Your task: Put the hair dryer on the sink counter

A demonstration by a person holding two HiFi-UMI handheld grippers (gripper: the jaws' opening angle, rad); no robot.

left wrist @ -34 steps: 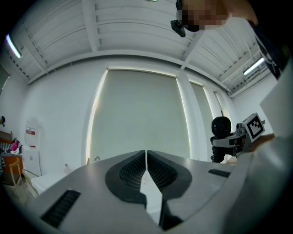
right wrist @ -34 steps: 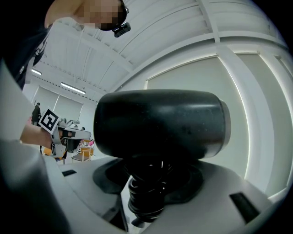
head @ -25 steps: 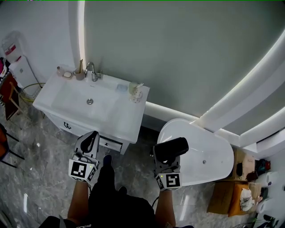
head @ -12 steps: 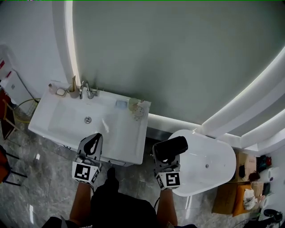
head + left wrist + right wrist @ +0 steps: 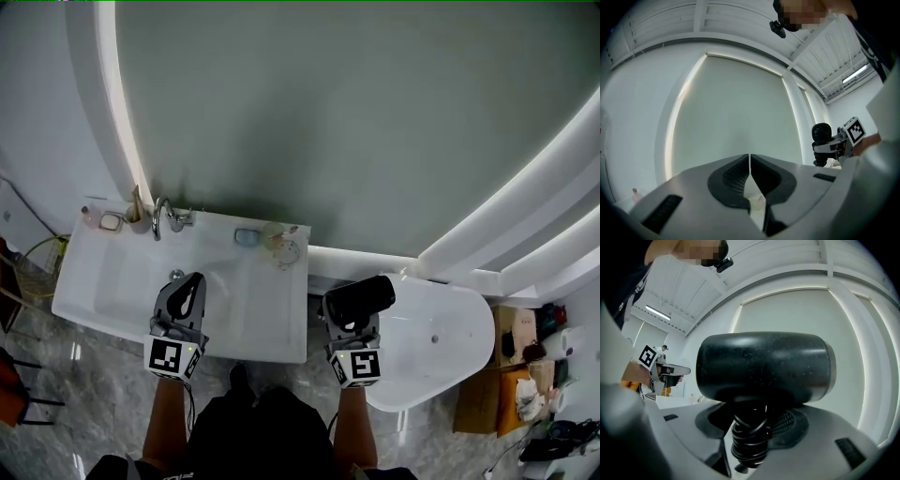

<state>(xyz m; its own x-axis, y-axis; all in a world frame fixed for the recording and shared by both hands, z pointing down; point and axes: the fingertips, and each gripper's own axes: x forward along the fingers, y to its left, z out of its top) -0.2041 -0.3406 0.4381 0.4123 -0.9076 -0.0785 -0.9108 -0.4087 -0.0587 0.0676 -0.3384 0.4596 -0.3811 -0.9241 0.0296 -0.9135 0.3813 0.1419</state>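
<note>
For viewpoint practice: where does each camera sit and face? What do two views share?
Head view: on head, steeply down at white rectangular sink counter; forearms show.
Left gripper view: on left hand-held gripper, along shut jaws towards grey wall.
Right gripper view: on right hand-held gripper, facing clamped black hair dryer.
All show it.

I'm seeing a big grey-green wall panel [image 5: 328,122] ahead, edged by a glowing white arch [image 5: 112,112]. Grey marble floor [image 5: 94,412] below, white bathtub [image 5: 459,319] on my right, cardboard boxes [image 5: 478,403] beyond it.
</note>
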